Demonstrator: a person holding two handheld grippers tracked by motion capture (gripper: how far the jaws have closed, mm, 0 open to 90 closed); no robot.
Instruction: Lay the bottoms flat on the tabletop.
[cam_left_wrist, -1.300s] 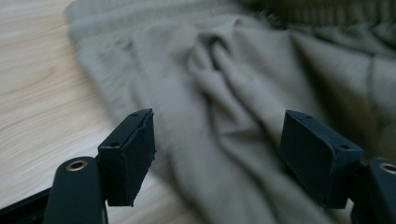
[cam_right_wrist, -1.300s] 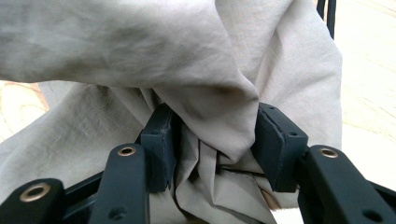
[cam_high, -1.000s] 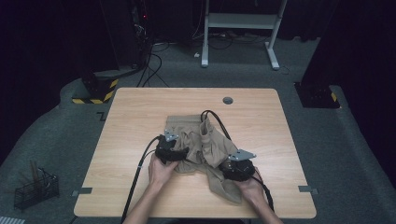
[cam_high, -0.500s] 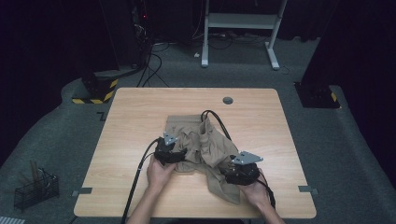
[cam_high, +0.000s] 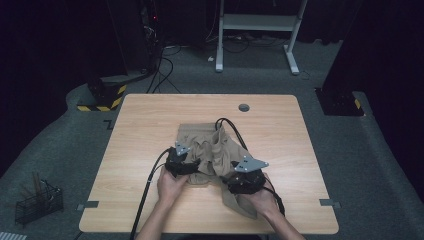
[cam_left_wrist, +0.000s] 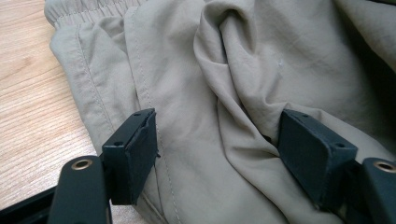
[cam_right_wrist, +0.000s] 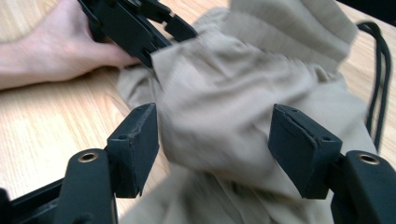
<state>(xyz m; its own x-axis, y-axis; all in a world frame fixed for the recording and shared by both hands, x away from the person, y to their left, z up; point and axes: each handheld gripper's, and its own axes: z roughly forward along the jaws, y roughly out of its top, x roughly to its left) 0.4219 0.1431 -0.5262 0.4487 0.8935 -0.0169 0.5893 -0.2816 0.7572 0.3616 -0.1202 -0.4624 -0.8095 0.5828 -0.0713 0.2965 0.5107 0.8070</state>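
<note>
A crumpled khaki garment (cam_high: 210, 147) with an elastic waistband lies mid-table. My left gripper (cam_high: 194, 167) rests at its left side. In the left gripper view it (cam_left_wrist: 217, 140) stands open, jaws wide over the cloth (cam_left_wrist: 233, 70), a fold beside the right-hand jaw. My right gripper (cam_high: 226, 177) hovers over the garment's near right part. Its jaws have just been opening. In the right gripper view it (cam_right_wrist: 215, 130) is open, with a hump of cloth (cam_right_wrist: 233, 93) between the jaws that the pads do not press. Beyond are the left gripper (cam_right_wrist: 135, 23) and its hand (cam_right_wrist: 56, 51).
The wooden table (cam_high: 150, 125) has a round cable hole (cam_high: 244, 107) near its far edge. A black cable (cam_right_wrist: 380, 70) loops over the garment's far side. On the floor stand a wire basket (cam_high: 37, 202) at the left and a white desk frame (cam_high: 260, 22) behind.
The right gripper has lifted a little off the cloth and shifted slightly. The left gripper has stayed where it was.
</note>
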